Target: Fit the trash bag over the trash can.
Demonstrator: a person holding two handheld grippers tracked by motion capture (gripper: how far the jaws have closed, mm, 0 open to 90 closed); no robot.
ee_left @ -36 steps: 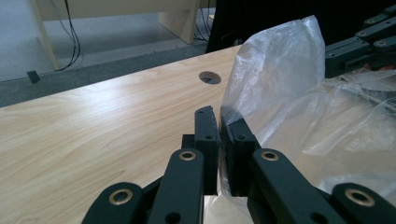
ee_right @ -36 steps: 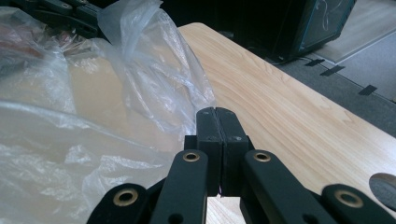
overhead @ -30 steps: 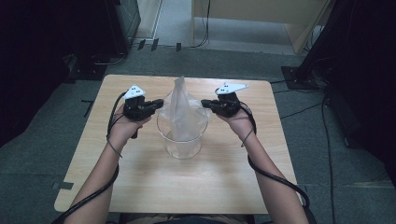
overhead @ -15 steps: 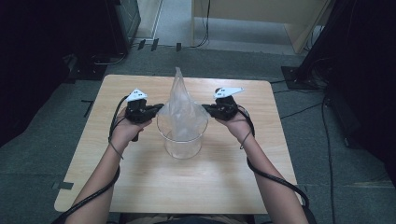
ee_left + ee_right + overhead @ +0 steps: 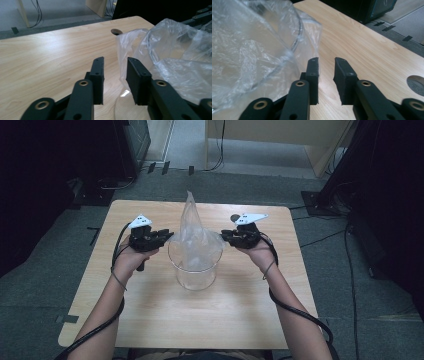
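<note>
A clear round container [image 5: 195, 272] stands mid-table with a clear plastic bag [image 5: 192, 227] draped into it, one corner peaking upward. My left gripper [image 5: 167, 236] sits at the bag's left edge, my right gripper [image 5: 225, 236] at its right edge. Both sets of jaws have just been opening. In the left gripper view the gripper [image 5: 115, 61] is open, with the bag [image 5: 170, 50] just beside one jaw and not pinched. The right gripper [image 5: 325, 61] is open over bare wood in its own view, the bag [image 5: 249, 50] and container rim [image 5: 297, 40] to its left.
The wooden table [image 5: 150, 320] has a round cable hole [image 5: 233, 218] near its far edge, behind the right hand. A cable trails from each gripper along the forearms. Beyond the table are dark equipment stands, floor cables and a light wooden cabinet [image 5: 280, 140].
Both grippers were shut at the bag's edges and now stand open, off the plastic. The bag's peak has risen slightly. The hands have stayed put.
</note>
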